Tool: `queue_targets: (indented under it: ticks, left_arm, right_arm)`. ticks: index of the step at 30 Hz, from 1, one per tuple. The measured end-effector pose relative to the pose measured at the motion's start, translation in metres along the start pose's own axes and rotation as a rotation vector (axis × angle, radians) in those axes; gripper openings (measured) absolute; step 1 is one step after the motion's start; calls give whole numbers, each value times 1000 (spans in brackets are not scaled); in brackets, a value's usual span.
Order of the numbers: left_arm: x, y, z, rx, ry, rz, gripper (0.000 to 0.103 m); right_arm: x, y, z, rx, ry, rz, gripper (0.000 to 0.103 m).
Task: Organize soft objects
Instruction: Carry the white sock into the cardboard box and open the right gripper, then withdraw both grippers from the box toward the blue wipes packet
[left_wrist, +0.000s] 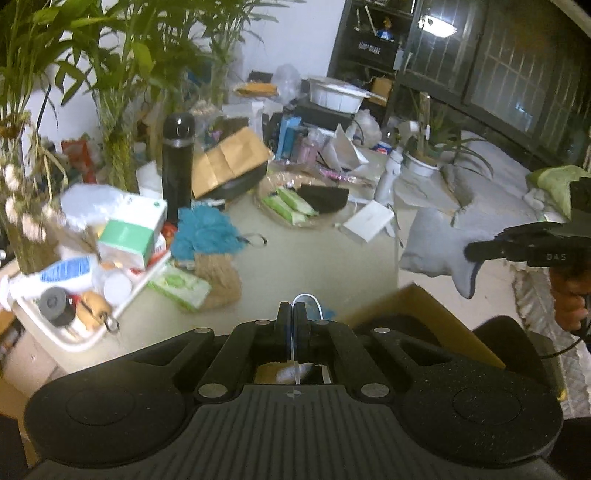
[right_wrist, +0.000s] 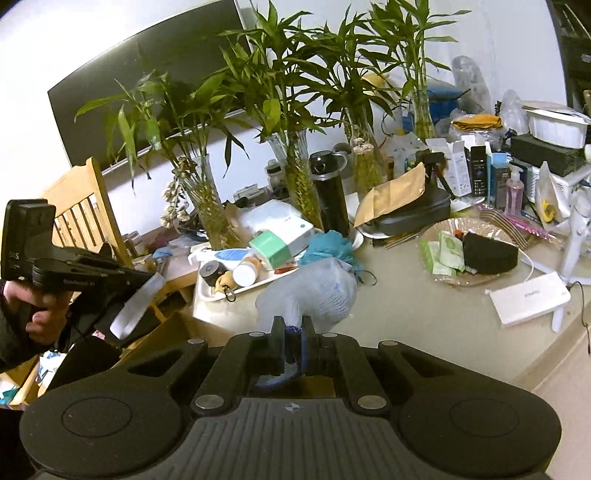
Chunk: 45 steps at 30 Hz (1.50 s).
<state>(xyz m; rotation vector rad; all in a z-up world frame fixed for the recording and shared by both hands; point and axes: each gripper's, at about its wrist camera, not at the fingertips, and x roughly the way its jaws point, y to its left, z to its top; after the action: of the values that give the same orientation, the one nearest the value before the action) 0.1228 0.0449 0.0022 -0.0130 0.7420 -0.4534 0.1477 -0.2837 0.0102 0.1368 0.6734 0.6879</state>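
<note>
Right now my right gripper (right_wrist: 291, 332) pinches the grey glove (right_wrist: 314, 291) by its cuff, so it hangs clear. Beside it, my left gripper (left_wrist: 291, 321) is pressed together on a thin white strip (left_wrist: 308, 301).

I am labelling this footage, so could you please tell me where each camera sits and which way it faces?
Left wrist: sits on the left gripper, angled down over the cluttered table; its shut fingers pinch a thin white piece, with the right gripper holding a grey glove at right.
Right wrist: sits on the right gripper, facing the plants and wall; its fingers clamp the grey glove, left gripper and hand at left.
Shared: black flask, blue pouf.
</note>
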Motion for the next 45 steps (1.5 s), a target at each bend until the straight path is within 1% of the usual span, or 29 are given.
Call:
queue_targets:
  ticks: [9, 12, 13, 14, 15, 16, 17, 20, 25, 30, 34, 35, 37, 39, 42, 43, 44, 45]
  left_arm:
    - [-2, -11, -23, -60, 70, 26, 2]
    - [-2, -11, -29, -74, 89, 24, 4]
    - [-2, -11, -31, -74, 87, 15, 11]
    - [-1, -11, -33, -71, 86, 8, 26]
    - [-1, -12, -35, -70, 85, 4, 35]
    - [-2, -12, -37, -68, 80, 7, 47]
    - [-4, -12, -39, -65, 67, 15, 51]
    - [-14, -15, -45, -66, 19, 35, 53]
    - [-23, -14, -51, -97, 9, 55, 53]
    - [-35, -18, -58, -76, -12, 85, 53]
    - [-43, -19, -60, -73, -26, 91, 53]
    - [-44, -19, -61, -75, -28, 91, 53]
    - [-45, -18, -61, -82, -31, 94, 53]
    - [-46, -17, -62, -90, -32, 95, 53]
    - [-47, -16, -63, -93, -37, 97, 53]
    - [-48, -16, -63, -95, -51, 109, 53]
    - [-48, -16, -63, -98, -65, 124, 53]
    - [-49, -15, -63, -101, -78, 138, 53]
  right_arm:
    - [-21, 15, -23, 12, -18, 23, 10]
    - [-23, 19, -29, 20, -23, 28, 10]
    - [-24, 20, -31, 22, -24, 29, 10]
    - [-24, 21, -33, 20, -25, 26, 10]
    - [-25, 22, -34, 19, -27, 21, 10]
    - [-25, 22, -36, 21, -27, 16, 10]
    - [-26, 23, -37, 22, -27, 14, 10]
    - [-28, 26, -41, 13, -27, 1, 10]
    - [-32, 32, -46, -9, -28, -15, 10]
    - [-36, 36, -47, -21, -45, -47, 10]
    - [-35, 45, -48, -43, -29, -72, 11]
    - [-33, 47, -50, -46, -15, -74, 14]
    - [-27, 53, -55, -71, 30, -84, 26]
    - [-25, 58, -60, -102, 40, -91, 63]
    - [-25, 55, -61, -84, 34, -70, 80]
    - [-25, 54, -60, -74, 31, -69, 84]
    - [-25, 53, -59, -71, 26, -74, 91]
    - [-26, 52, -58, -72, 21, -80, 95]
